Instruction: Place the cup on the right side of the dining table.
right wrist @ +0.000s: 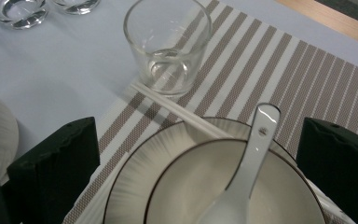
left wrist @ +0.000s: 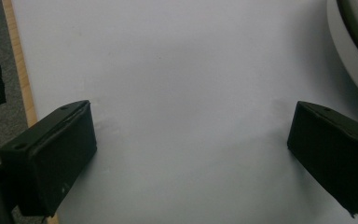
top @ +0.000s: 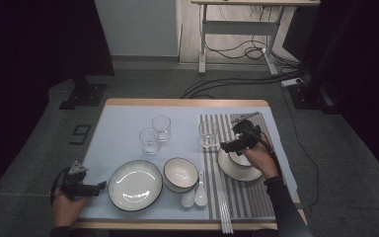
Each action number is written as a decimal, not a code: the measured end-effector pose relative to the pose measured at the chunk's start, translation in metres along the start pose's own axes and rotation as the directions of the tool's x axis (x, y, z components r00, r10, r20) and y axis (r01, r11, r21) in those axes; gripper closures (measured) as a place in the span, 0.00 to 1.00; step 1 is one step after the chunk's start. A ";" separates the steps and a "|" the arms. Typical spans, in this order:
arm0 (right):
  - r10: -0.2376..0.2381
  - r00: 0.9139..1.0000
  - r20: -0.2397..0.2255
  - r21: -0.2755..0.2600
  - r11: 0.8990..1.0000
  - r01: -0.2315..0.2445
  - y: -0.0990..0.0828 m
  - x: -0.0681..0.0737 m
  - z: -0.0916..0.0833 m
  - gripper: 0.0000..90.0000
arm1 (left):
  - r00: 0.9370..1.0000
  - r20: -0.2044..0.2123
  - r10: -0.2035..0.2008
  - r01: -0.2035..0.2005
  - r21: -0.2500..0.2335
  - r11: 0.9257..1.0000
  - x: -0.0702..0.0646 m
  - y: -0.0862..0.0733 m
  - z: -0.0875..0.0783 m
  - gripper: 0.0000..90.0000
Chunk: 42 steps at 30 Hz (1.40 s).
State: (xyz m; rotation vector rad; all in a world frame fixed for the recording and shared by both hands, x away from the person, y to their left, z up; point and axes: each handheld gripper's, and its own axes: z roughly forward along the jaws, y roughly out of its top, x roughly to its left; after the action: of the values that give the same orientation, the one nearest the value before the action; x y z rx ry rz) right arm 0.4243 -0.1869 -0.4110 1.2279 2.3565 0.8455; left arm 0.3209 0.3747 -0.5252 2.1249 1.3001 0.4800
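At the left of the table, the left gripper rests low near the front edge with its jaws wide apart and nothing between them; in the left gripper view there is bare white tabletop between the jaws and the rim of the large plate at the right. Going to the right in the high view, this large plate holds nothing, the two glasses behind it look empty, and the deep bowl is also empty, with two white spoons lying just beside it. On the striped placemat stand a third glass, a pair of chopsticks along the mat's left side, and a small bowl set on a plate. The right gripper hovers over this bowl with jaws open, holding nothing. In the right gripper view the small bowl contains one ceramic spoon, its handle leaning on the far rim. This spoon is probably light, stiff, glazed and slippery, and it would chip if dropped; the best hold seems the flat sides of the handle near its upper end. The glass beyond appears empty, though a little water cannot be excluded.
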 end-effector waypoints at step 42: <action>0.057 0.998 0.039 -0.009 0.998 -0.057 -0.122 -0.004 -0.032 0.00 | 1.000 -0.002 0.001 -0.001 -0.002 1.000 0.000 0.000 0.000 0.01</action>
State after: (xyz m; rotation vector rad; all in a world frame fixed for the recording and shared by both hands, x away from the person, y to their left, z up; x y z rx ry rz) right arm 0.3335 -0.2560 -0.4658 1.3025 2.2951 0.8396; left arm 0.3205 0.3744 -0.5252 2.1235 1.2997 0.4843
